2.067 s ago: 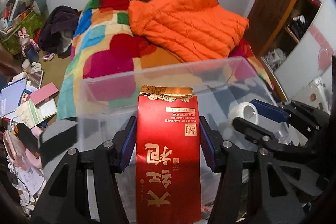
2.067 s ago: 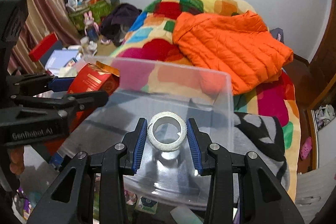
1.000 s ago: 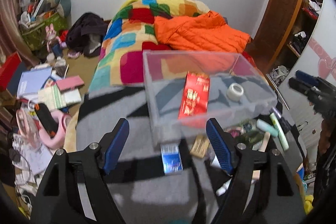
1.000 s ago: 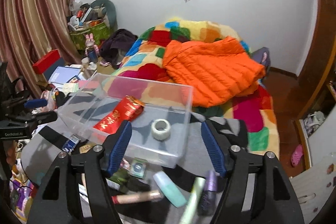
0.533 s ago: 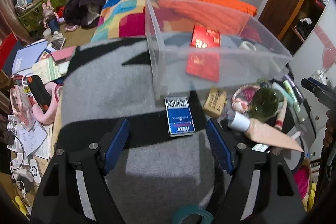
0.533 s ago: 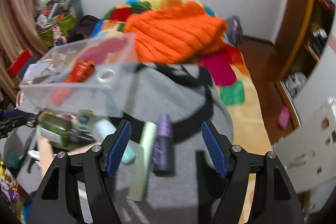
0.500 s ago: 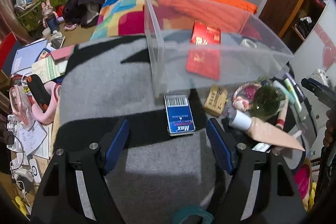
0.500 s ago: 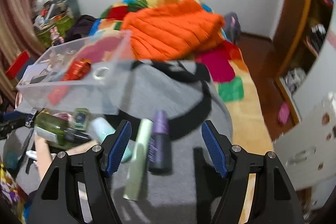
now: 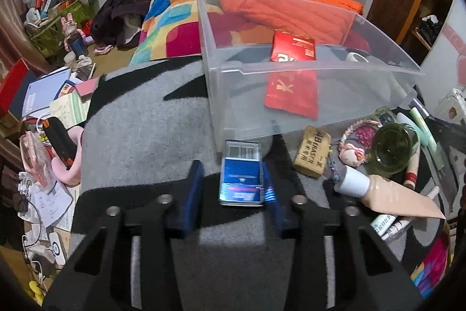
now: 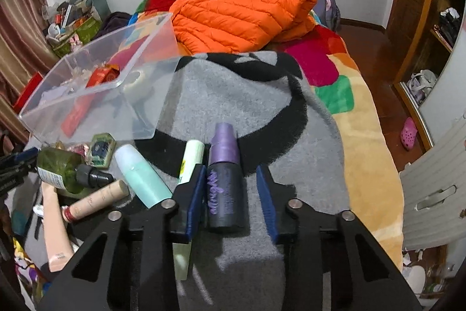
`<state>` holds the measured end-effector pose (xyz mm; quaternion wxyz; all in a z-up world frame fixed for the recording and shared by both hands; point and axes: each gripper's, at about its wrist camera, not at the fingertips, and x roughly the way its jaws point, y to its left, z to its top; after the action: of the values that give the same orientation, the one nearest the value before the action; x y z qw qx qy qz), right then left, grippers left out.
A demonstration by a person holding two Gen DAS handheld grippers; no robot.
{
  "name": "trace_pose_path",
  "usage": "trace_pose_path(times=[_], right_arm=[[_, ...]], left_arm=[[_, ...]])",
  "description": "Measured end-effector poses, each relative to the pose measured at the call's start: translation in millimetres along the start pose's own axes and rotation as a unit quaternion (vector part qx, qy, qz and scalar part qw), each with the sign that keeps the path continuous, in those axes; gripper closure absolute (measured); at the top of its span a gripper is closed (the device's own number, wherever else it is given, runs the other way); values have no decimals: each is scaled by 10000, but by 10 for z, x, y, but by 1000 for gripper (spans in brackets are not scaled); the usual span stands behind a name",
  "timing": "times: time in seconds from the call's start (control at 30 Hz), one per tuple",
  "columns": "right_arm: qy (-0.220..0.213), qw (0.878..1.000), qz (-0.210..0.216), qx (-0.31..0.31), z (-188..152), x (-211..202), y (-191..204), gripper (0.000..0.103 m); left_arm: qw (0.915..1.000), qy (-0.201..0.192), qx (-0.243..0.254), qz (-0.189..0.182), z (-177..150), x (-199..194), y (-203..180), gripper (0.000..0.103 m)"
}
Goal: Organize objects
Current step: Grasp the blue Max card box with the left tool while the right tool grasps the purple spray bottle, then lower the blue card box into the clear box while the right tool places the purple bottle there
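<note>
Let your closing left gripper [image 9: 231, 196] centre on the flat blue-and-silver box [image 9: 241, 177] at 6 o'clock of the clear plastic bin [image 9: 305, 69], your closing right gripper [image 10: 231, 201] on the purple-capped dark spray bottle [image 10: 224, 182], neither clamped yet.

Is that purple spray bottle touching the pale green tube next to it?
Apart. In the right wrist view, one blue finger stands between the purple bottle and the pale green tube.

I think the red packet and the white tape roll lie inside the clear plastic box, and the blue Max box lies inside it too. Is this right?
Not quite. The red packet and white tape roll lie inside the clear plastic box, but the blue Max box lies outside, on the grey blanket before it, as the left wrist view shows.
</note>
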<state>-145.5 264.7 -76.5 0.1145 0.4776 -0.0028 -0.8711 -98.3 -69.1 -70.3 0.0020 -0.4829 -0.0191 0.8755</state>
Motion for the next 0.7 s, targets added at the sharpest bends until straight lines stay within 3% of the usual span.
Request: trace_pose_path(times=[0.03,0.17,0.7], right_arm=[[-8,10000,-14,-20,-10,9,5,78],[-128,9999,-44,20,-40,-63,-4,80],[-1046,9941,269,-98,275,-714,251,80]], left_arm=[[10000,-6,0,-31,-6,-4,1,74],[10000,-59,59,-13,-55,-54,-21,76],[9971,-731,-213,-75,-29,-688,132,76]])
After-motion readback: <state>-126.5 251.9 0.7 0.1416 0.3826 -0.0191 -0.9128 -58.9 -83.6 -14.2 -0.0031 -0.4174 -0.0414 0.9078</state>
